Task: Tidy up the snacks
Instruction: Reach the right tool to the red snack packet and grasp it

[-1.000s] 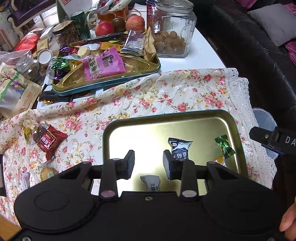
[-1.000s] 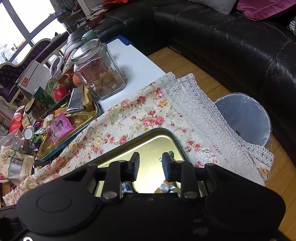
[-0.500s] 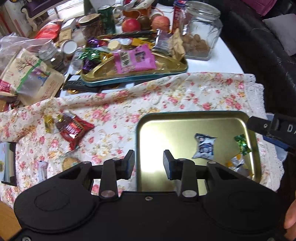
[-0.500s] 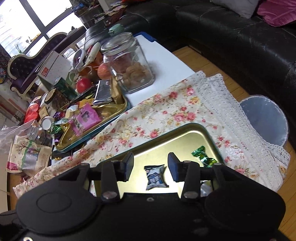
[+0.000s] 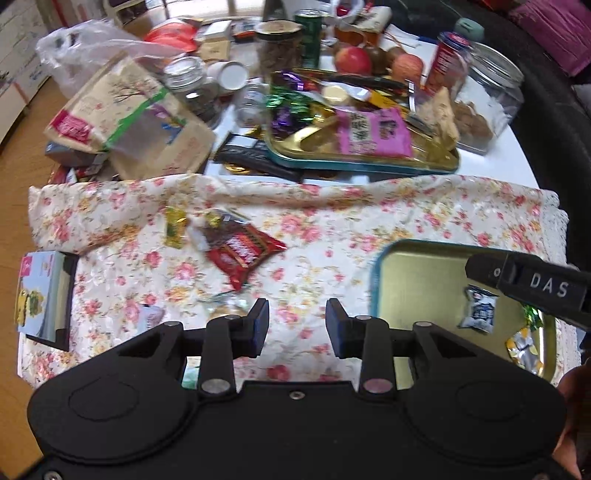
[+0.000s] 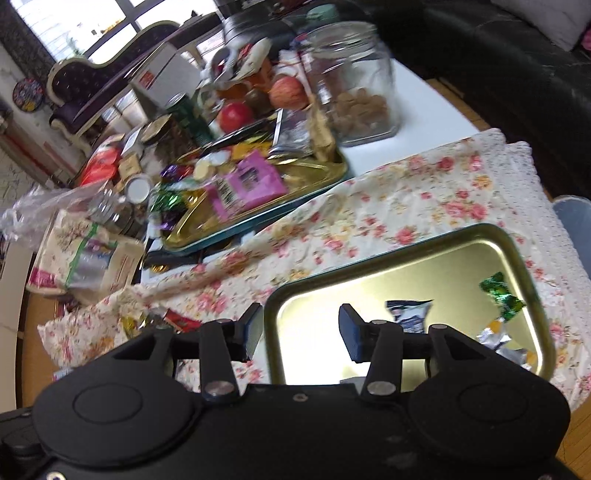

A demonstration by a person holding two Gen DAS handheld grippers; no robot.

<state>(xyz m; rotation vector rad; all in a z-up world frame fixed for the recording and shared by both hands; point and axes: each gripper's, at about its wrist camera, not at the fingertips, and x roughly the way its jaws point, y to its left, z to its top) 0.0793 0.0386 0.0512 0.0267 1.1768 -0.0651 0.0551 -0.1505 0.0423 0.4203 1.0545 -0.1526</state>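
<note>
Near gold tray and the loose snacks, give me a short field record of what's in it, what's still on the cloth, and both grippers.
tray: near gold tray on the floral cloth
in tray: blue-white packet, green-wrapped candy, crumpled foil wrappers
on cloth: red packet, yellow candy
left gripper: over the cloth, nothing between the fingers
right gripper: at the tray's left rim, opening, nothing between the fingers

**Daylight, glare and motion blur**

Bright daylight enters through the window (image 6: 92,22), blown out white. The gold tray (image 6: 406,258) glares (strongest near its left side). Both views are motion-smeared, and fisheye bending curves the edges.
</note>
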